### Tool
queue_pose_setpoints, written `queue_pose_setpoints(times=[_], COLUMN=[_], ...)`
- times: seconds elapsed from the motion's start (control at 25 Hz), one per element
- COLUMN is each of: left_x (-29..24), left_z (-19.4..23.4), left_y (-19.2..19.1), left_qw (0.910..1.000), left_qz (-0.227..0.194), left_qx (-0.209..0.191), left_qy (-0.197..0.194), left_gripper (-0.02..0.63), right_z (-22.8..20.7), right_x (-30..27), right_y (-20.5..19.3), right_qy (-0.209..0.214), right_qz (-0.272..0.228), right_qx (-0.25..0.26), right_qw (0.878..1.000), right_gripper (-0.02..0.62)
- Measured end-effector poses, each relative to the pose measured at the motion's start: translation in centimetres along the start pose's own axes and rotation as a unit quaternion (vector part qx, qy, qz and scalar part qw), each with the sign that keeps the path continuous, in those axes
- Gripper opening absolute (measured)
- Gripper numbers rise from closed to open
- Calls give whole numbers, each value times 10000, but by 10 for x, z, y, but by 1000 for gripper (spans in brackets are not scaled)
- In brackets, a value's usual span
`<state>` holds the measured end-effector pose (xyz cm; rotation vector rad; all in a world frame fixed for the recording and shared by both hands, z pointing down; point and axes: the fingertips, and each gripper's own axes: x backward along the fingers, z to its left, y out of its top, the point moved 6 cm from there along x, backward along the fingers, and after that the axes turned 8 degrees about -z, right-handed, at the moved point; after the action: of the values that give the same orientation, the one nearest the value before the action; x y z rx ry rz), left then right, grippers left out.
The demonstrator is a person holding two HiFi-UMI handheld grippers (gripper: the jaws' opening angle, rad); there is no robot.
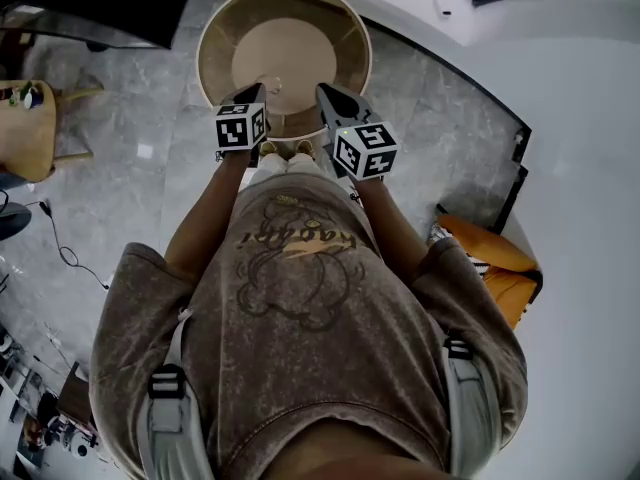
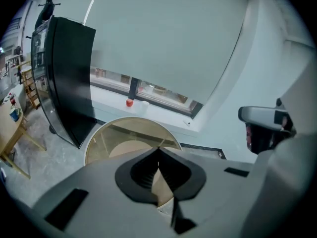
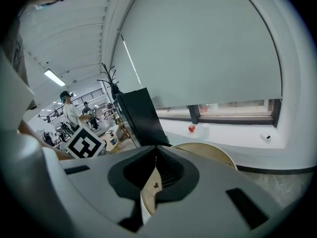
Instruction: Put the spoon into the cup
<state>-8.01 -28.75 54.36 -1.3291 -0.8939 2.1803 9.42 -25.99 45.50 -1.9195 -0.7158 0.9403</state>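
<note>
No spoon or cup is plain in any view. A small pale thing [image 1: 269, 83] lies on the round beige table [image 1: 215, 38], too small to tell what it is. My left gripper [image 1: 256, 92] hangs above the table's near edge, shut, with its tips [image 2: 158, 148] meeting and nothing between them. Beside it my right gripper [image 1: 326, 94] is also above the near edge. Its jaws [image 3: 156, 148] meet at the tips and hold nothing. The right gripper's body [image 2: 262, 115] shows at the right of the left gripper view.
The table [image 2: 133, 128] has a raised rim and stands on grey marble floor. Behind it run a white curved sill and window with a red ball [image 3: 191, 128]. A black cabinet [image 2: 69, 83] stands at the left, an orange seat [image 1: 495, 258] at the right. People stand far off [image 3: 69, 110].
</note>
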Motion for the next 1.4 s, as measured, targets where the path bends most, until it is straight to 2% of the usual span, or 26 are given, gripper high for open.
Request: queue_pose_setpoints(times=[0.28, 0.56, 1.0, 1.4], left_x=[44, 99, 153, 159], left_z=[-22, -43, -53, -68], left_y=[39, 74, 98, 94], left_qw=[9974, 9876, 9678, 9590], left_qz=[-601, -1304, -2151, -2502], left_qx=[-167, -592, -1171, -1217], left_qy=[-353, -643, -580, -534], left_gripper=[18, 18, 18, 18], right_z=[13, 30, 53, 47], right_x=[14, 26, 36, 43], right_y=[22, 45, 64, 65], right_qy=[106, 217, 377, 559], right_qz=[-254, -582, -891, -1010], right_qx=[162, 424, 694, 802], right_qw=[9995, 9972, 9929, 9901], right_gripper=[20, 20, 20, 20])
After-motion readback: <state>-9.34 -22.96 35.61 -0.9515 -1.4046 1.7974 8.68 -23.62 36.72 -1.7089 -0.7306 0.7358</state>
